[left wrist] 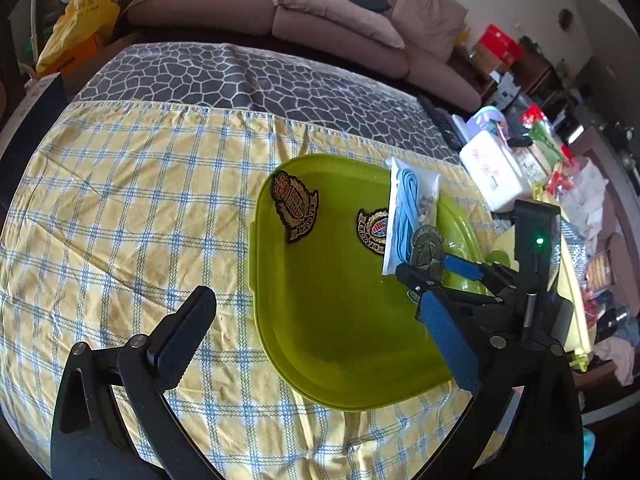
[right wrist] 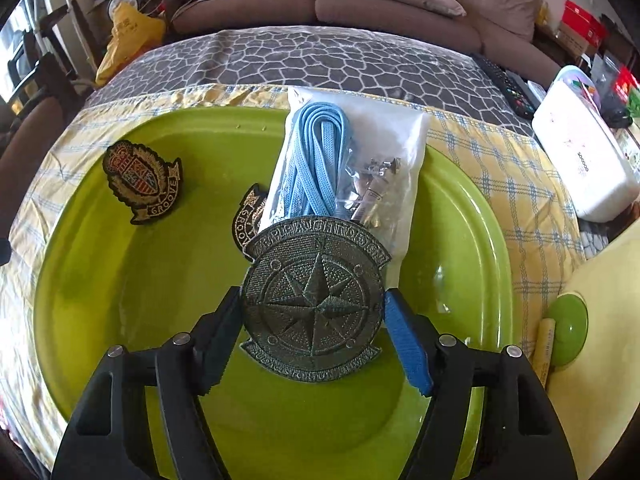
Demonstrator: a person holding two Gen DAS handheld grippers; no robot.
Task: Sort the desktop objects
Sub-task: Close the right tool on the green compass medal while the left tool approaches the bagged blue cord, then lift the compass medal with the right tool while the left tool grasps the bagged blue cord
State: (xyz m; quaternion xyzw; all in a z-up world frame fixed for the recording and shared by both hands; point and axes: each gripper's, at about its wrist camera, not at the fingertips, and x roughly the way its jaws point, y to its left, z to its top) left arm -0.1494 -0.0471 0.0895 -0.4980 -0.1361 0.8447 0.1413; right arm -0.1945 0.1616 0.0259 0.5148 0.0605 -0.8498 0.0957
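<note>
A lime green tray (right wrist: 132,292) lies on the checked cloth and also shows in the left wrist view (left wrist: 320,340). In it lie two crest patches (right wrist: 140,182) (right wrist: 250,216) and a clear bag (right wrist: 384,148) with a blue lace (right wrist: 312,160) and metal parts. My right gripper (right wrist: 314,312) is shut on a round grey compass patch (right wrist: 314,304) over the tray; this also shows in the left wrist view (left wrist: 428,248). My left gripper (left wrist: 320,320) is open and empty above the tray's near left edge.
A white box (right wrist: 584,164) and a remote (right wrist: 508,84) sit at the right among clutter. A small green lid (right wrist: 568,328) lies on a pale yellow surface right of the tray. A sofa with a cushion (left wrist: 340,12) stands behind the table.
</note>
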